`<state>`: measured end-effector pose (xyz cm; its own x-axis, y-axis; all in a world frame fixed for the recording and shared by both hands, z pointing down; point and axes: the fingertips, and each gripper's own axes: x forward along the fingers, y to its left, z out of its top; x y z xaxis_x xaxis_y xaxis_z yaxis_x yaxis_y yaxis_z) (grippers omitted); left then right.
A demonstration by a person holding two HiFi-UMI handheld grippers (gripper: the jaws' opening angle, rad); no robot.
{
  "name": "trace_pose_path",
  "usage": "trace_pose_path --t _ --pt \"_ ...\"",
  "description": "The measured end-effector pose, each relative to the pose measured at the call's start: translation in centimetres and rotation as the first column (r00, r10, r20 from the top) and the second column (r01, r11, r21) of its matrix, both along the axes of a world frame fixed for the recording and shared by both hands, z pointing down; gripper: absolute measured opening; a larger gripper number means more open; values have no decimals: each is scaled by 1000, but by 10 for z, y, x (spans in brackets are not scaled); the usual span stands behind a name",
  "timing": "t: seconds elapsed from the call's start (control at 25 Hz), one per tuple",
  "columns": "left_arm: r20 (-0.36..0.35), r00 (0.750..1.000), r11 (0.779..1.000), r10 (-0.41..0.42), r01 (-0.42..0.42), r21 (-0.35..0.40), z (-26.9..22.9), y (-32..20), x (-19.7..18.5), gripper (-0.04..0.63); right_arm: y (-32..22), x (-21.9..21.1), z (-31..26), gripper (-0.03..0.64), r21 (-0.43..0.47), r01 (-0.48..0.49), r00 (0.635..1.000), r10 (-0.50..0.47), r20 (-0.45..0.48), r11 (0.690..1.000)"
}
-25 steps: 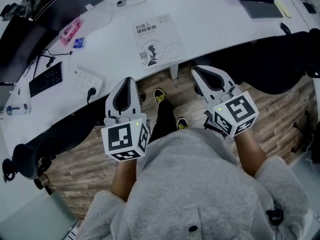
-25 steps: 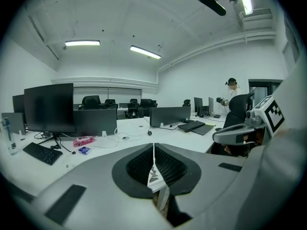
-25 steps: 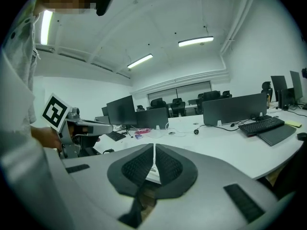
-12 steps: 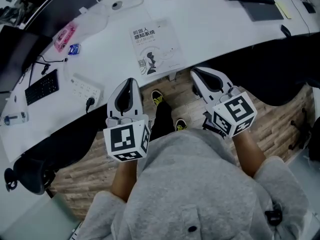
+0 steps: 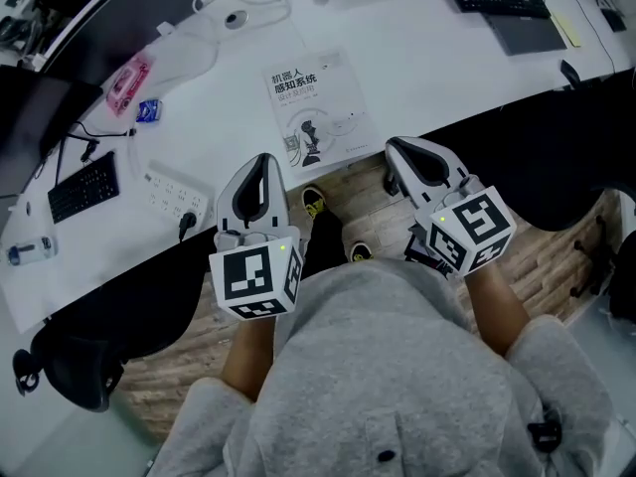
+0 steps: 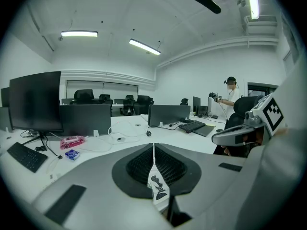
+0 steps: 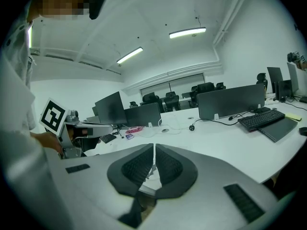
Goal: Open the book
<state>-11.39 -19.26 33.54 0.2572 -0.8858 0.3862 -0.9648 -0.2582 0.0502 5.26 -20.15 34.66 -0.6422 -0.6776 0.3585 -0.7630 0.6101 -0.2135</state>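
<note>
My left gripper (image 5: 260, 160) and right gripper (image 5: 397, 148) are both closed, jaws together on nothing, over the wood floor (image 5: 373, 202) beside the white desk (image 5: 447, 48). The book (image 5: 318, 107) lies shut near the desk edge, ahead between them. Monitors (image 6: 36, 102) line the office.

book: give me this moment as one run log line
phase: pre-contact | book: closed, flat on desk | left gripper: shut, empty | right gripper: shut, empty | contact: none

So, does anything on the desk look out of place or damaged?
Nothing looks spilled or damaged. Only the book lies closed and slightly turned, its near end close to the front edge of the desk.
</note>
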Motion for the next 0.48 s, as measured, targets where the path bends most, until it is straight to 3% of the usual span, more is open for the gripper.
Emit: trace_pose_path --t 0.48 --pt "-42 998 999 43 -43 -10 3 -45 -19 18 -36 -16 -4 34 -7 -44 998 44 -45 999"
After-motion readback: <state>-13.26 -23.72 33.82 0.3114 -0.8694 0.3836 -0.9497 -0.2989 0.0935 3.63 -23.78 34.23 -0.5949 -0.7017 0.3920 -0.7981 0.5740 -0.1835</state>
